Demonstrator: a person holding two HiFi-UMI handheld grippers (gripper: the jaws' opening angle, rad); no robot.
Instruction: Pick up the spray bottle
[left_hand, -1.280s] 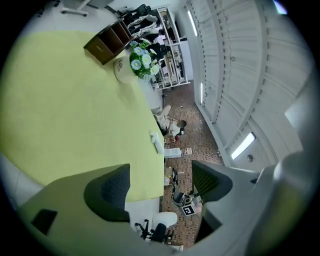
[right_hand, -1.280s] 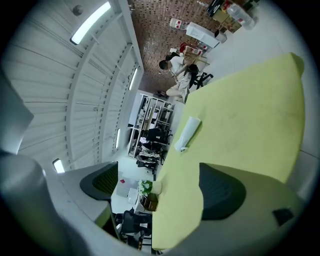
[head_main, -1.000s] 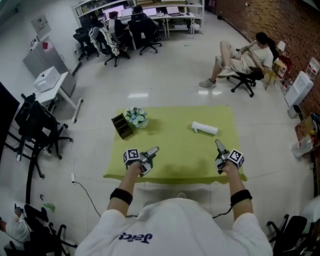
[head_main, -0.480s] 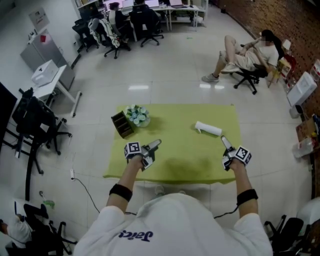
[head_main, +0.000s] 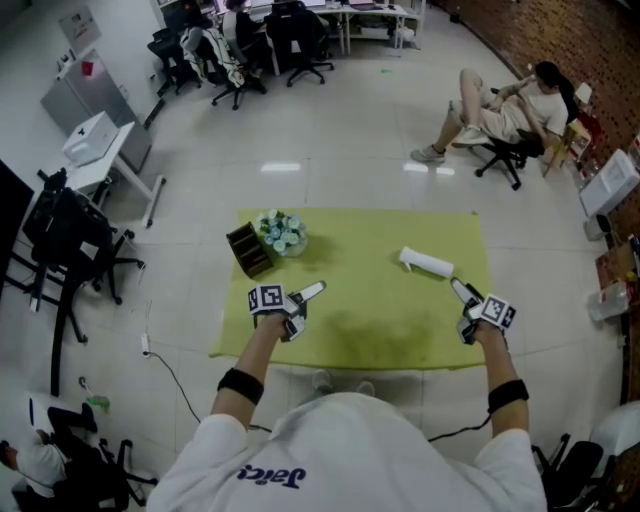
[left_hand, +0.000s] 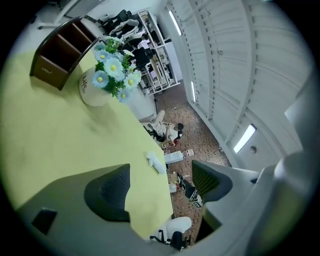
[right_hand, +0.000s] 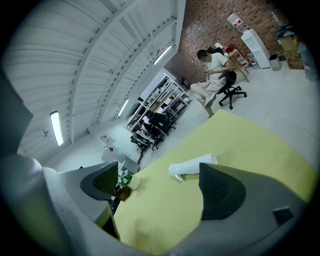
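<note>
A white spray bottle (head_main: 427, 264) lies on its side on the yellow-green table (head_main: 370, 310), toward the right rear. In the right gripper view the spray bottle (right_hand: 192, 166) lies just ahead of the jaws, nozzle end to the left. My right gripper (head_main: 462, 291) stands open a short way in front of the bottle, nothing between its jaws (right_hand: 160, 187). My left gripper (head_main: 311, 291) is open too, over the table's front left; the spray bottle (left_hand: 155, 162) appears small and far off in the left gripper view.
A brown wooden organizer (head_main: 246, 250) and a pot of pale blue flowers (head_main: 280, 233) stand at the table's back left. Office chairs, desks and a seated person (head_main: 505, 105) surround the table on a glossy white floor.
My right gripper has moved right and forward, closer to the spray bottle. My left gripper has barely shifted. The bottle lies where it was.
</note>
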